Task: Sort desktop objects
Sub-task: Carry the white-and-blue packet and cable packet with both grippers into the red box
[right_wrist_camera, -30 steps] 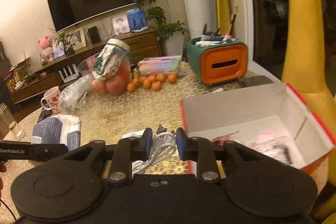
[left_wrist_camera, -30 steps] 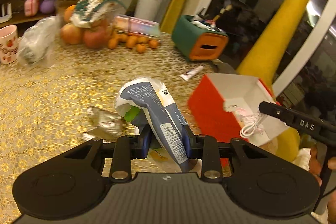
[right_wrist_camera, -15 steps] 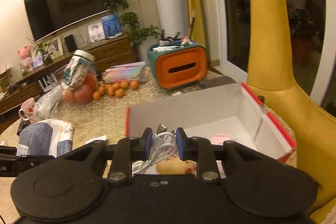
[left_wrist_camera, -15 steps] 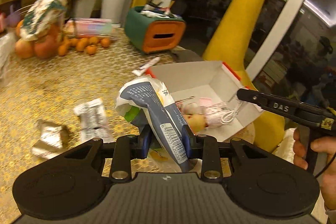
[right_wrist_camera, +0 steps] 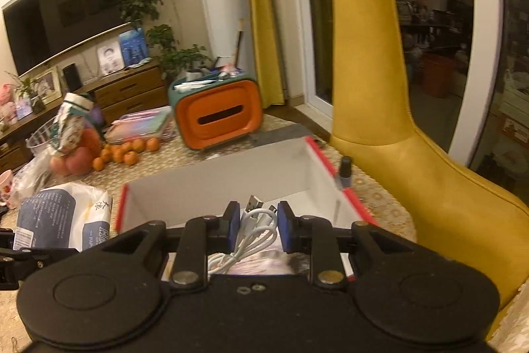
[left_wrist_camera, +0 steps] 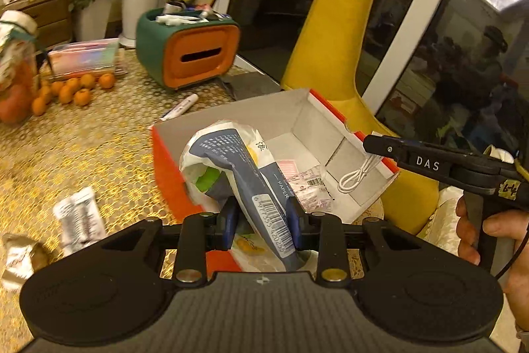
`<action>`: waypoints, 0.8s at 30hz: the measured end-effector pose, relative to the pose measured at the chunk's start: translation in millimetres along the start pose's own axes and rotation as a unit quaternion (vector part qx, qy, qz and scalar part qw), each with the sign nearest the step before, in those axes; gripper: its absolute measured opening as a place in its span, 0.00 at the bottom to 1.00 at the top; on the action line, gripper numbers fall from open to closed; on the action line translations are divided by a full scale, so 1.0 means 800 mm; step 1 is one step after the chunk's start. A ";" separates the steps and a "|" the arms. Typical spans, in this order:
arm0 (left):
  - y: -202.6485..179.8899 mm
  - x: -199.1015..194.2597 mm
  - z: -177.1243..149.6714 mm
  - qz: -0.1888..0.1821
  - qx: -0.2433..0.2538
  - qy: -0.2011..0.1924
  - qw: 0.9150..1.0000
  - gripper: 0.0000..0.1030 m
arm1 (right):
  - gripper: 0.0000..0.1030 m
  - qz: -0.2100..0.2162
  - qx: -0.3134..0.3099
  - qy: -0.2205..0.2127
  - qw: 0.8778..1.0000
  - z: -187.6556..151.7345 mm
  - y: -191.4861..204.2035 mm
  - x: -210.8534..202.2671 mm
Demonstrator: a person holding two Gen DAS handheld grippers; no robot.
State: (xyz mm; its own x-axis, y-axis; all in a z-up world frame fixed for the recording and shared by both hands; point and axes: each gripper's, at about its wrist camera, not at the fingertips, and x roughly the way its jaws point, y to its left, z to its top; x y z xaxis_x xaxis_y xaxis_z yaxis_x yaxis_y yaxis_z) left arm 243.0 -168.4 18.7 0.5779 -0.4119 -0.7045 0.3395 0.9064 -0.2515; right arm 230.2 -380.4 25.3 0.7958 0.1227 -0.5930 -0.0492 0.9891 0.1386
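Note:
My left gripper (left_wrist_camera: pixel 261 222) is shut on a blue and white tissue pack (left_wrist_camera: pixel 238 161) and holds it above the near left corner of the red box (left_wrist_camera: pixel 165 174). The pack also shows in the right wrist view (right_wrist_camera: pixel 62 220). My right gripper (right_wrist_camera: pixel 254 229) has its jaws parted; the white USB cable (right_wrist_camera: pixel 251 237) hangs loose between them over the box (right_wrist_camera: pixel 211 187). In the left wrist view the cable (left_wrist_camera: pixel 358 174) dangles from the right gripper (left_wrist_camera: pixel 373 143) into the box's right end.
A green and orange tissue holder (left_wrist_camera: pixel 188 52), oranges (left_wrist_camera: pixel 72 88), a marker (left_wrist_camera: pixel 180 106) and foil wrappers (left_wrist_camera: pixel 79 217) lie on the gold tablecloth. A nail polish bottle (right_wrist_camera: pixel 345 171) stands by the box. A yellow chair (right_wrist_camera: pixel 413 138) is at the right.
Both grippers moved right, over the red box. The right gripper's jaws have widened around the cable. The tissue pack now hangs over the box's left corner.

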 end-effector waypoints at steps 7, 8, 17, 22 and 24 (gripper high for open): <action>-0.014 0.056 0.007 0.009 0.019 0.031 0.999 0.29 | 0.23 -0.014 0.006 0.014 1.000 0.003 -0.017 0.032; -0.016 0.062 0.008 0.008 0.020 0.034 0.999 0.29 | 0.23 -0.015 0.005 0.016 1.000 0.003 -0.018 0.036; -0.017 0.100 0.011 0.004 0.025 0.052 0.998 0.29 | 0.23 -0.026 -0.002 0.042 0.999 0.012 -0.012 0.090; -0.012 0.112 0.013 -0.001 0.022 0.057 0.998 0.29 | 0.23 -0.032 -0.002 0.059 0.998 0.017 -0.004 0.122; -0.009 0.116 0.014 -0.003 0.020 0.061 0.998 0.29 | 0.23 -0.033 0.006 0.070 0.997 0.019 -0.004 0.135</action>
State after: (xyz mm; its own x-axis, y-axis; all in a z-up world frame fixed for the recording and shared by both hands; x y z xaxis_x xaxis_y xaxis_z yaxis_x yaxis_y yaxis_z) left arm 302.4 -214.1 -37.8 0.4826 -0.4010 -0.7787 0.3733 0.8984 -0.2313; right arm 325.8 -371.3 -27.1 0.7056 0.0674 -0.7054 0.0089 0.9946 0.1039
